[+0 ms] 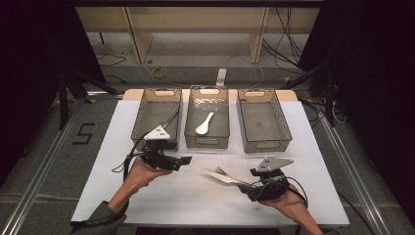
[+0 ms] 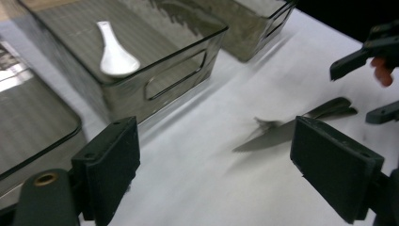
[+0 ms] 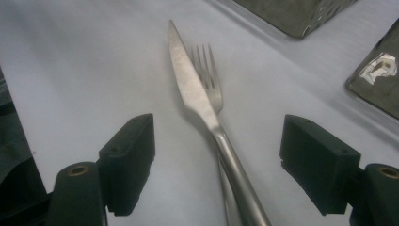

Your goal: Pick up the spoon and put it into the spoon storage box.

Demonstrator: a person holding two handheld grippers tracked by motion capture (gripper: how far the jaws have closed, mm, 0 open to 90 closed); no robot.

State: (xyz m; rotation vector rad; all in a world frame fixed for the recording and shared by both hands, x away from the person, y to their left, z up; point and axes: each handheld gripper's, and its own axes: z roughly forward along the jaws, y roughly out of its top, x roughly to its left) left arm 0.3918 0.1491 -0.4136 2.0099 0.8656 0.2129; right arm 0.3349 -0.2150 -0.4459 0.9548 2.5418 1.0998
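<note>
knife point(image 3: 190, 84) lying over fork point(image 3: 209, 77) | right tool point(image 3: 216, 165) apart, straddling handles | left tool point(image 2: 216, 174) apart, empty

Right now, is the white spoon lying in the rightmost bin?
No, the white spoon lies in the middle bin; the right bin holds nothing.

The white table point(image 1: 147, 196) carries three grey bins point(image 1: 209, 117) toward twelve o'clock and a knife point(image 1: 220, 176) across a fork point(image 1: 222, 172) toward five o'clock.
</note>
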